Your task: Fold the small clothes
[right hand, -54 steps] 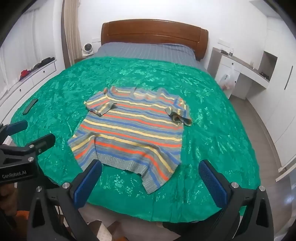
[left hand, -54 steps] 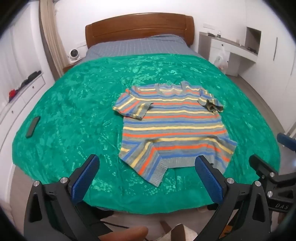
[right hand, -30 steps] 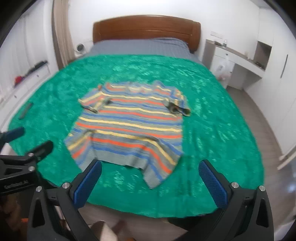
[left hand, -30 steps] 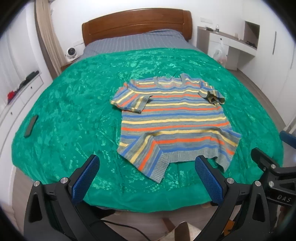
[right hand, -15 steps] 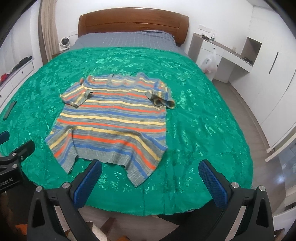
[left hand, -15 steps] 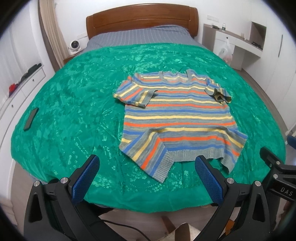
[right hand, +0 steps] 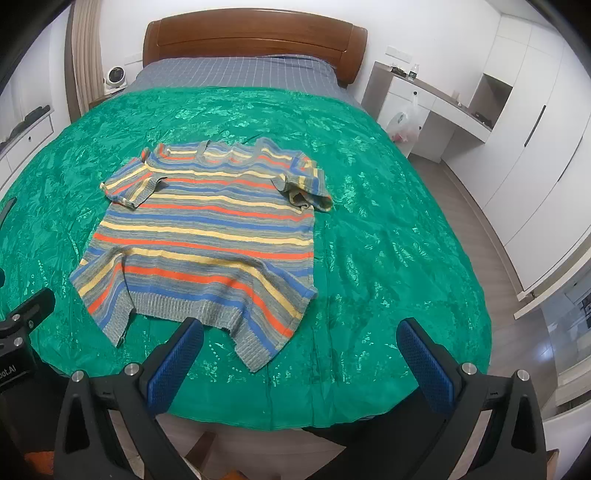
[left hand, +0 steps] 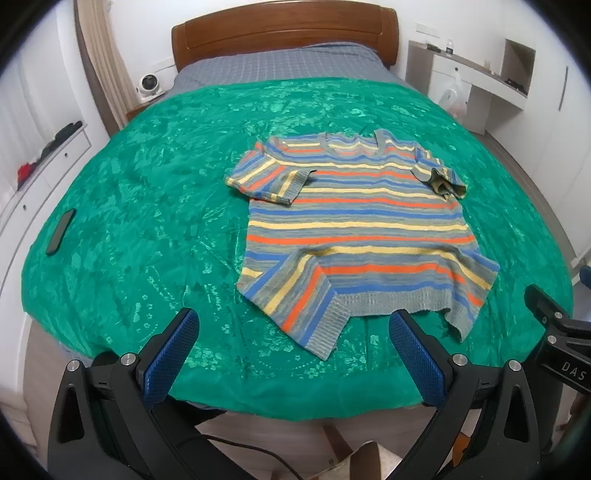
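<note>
A dark phone-like slab (left hand: 60,231) lay near the left edge of the bed, on the green bedspread (left hand: 147,206). Beyond it, along the left wall, a low white cabinet (left hand: 44,162) carried a few dark items and something red on its top; what they were I could not tell. The left gripper (left hand: 293,349) hung at the foot of the bed with its jaws spread wide, blue pads (left hand: 171,354) facing each other and nothing between them. Just past it lay the striped sweater (left hand: 354,229), flat on the bedspread, neck toward the wooden headboard (left hand: 284,33). Its two lower corners were folded up and skewed, and its right sleeve was bunched at the cuff. The right gripper (right hand: 301,356) hovered beside the left one, jaws likewise spread and holding nothing, the sweater's hem just beyond its left pad. Against the right wall stood a white desk (right hand: 436,107) with a plastic bag (right hand: 404,123) hanging at its side, contents unclear.
</note>
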